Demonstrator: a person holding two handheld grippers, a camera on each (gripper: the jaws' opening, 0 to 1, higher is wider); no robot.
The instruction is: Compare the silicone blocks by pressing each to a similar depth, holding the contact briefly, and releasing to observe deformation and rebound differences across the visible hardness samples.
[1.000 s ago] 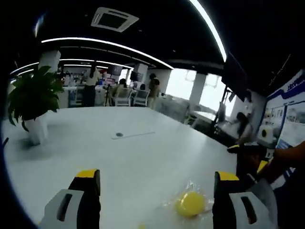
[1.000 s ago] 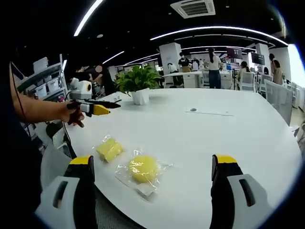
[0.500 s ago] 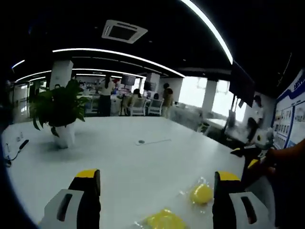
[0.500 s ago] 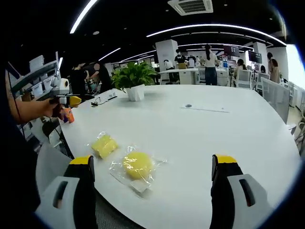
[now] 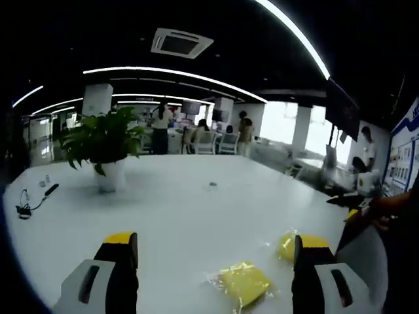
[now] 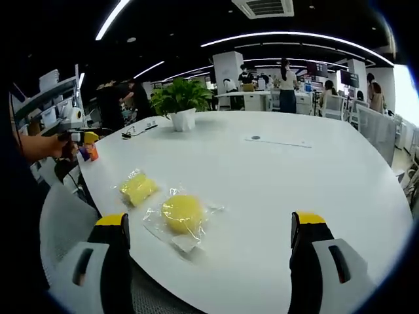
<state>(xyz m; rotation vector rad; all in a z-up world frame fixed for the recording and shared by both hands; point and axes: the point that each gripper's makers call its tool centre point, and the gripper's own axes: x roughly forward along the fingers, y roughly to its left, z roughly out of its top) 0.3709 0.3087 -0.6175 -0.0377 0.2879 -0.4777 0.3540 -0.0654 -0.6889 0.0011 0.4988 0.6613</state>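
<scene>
Silicone blocks (image 6: 182, 212) yellow — table (image 6: 294, 176) white — plant (image 5: 105, 136) green.

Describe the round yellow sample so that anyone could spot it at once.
Start at the large white table and go to its near edge in the right gripper view. Two bagged yellow pieces lie there; the round yellow sample is the domed disc, beside the flatter, squarish yellow block.

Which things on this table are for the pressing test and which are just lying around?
For the job:
round block, in a clear bag
square block, also bagged
left gripper and right gripper, both open, above the table

Just lying about:
plant in a white pot
cable near the far edge
small round disc on the table
</scene>
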